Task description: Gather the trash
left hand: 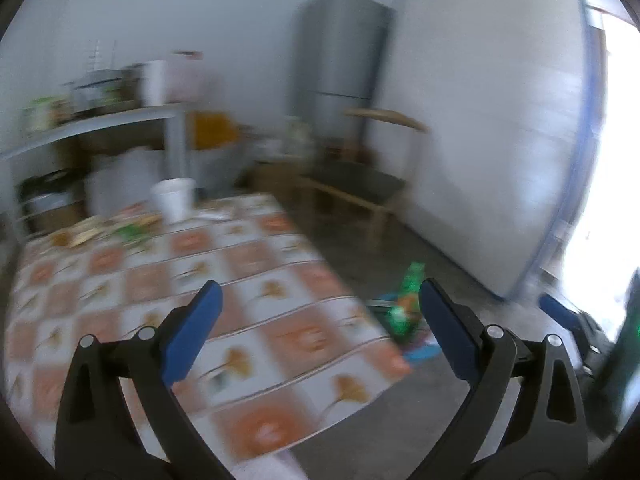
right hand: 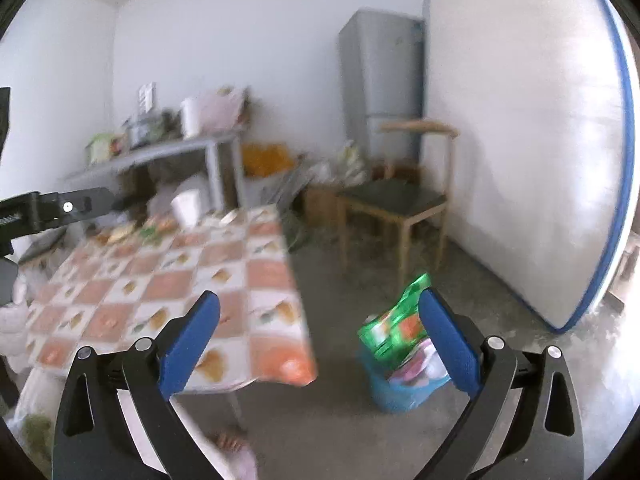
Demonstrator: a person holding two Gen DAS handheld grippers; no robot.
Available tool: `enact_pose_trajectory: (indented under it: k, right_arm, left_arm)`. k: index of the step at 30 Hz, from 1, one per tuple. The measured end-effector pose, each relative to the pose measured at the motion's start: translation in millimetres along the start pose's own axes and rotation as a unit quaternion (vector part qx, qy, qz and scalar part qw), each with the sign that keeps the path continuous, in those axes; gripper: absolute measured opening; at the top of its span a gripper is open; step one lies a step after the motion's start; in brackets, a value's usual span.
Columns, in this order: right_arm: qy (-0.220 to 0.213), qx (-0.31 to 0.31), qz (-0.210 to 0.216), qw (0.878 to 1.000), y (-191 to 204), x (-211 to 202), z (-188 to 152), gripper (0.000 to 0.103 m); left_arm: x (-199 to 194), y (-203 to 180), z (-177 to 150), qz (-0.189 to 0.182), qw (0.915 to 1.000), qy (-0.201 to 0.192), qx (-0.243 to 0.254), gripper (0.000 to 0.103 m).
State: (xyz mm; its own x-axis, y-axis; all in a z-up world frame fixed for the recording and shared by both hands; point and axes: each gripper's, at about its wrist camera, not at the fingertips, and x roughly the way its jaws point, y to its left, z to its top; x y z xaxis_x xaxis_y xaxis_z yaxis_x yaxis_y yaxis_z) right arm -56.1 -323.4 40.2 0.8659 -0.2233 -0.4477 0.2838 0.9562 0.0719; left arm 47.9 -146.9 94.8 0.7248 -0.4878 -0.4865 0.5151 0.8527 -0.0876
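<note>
Both wrist views — raised, angled down | shared: table [left hand: 280,280], chair [right hand: 396,200], mattress [right hand: 520,140]

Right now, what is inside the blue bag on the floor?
The blue bag holds a green-and-orange snack wrapper sticking out of its top, with pale crumpled wrappers beside it. Anything deeper is covered by these and the bag's wall.

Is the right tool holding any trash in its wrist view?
No, the right tool is open and empty; the green wrapper sits in the blue bin.
</note>
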Motion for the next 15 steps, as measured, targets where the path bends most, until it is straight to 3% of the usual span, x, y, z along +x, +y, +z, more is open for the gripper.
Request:
enact_pose_trajectory:
  k: [3,6,8,12,15]
  right_arm:
    - [0.039,-0.008,0.006,0.999,17,-3,-6,0.097]
    - [0.080,-0.017,0.007,0.997,27,-2,-19,0.097]
    - [0.104,-0.028,-0.003,0.994,32,-6,-30,0.097]
    - [0.136,-0.039,-0.011,0.990,37,-8,-46,0.097]
    - [0.154,-0.039,-0.018,0.987,37,-8,-54,0.097]
  left_arm:
    - [-16,14,-25,0.055,0.9982,0.016,-0.018,0.095]
    - [-11,20,-54,0.104,0.9908,0.084,-0.017,0.095]
    - [-13,24,-70,0.135,0.9852,0.101,-0.032,0.095]
    - [-21,40,-89,0.137,0.9775,0.139,-0.081,0.095]
    - [-23,46,-96,0.155,0.9732,0.144,-0.090,0.095]
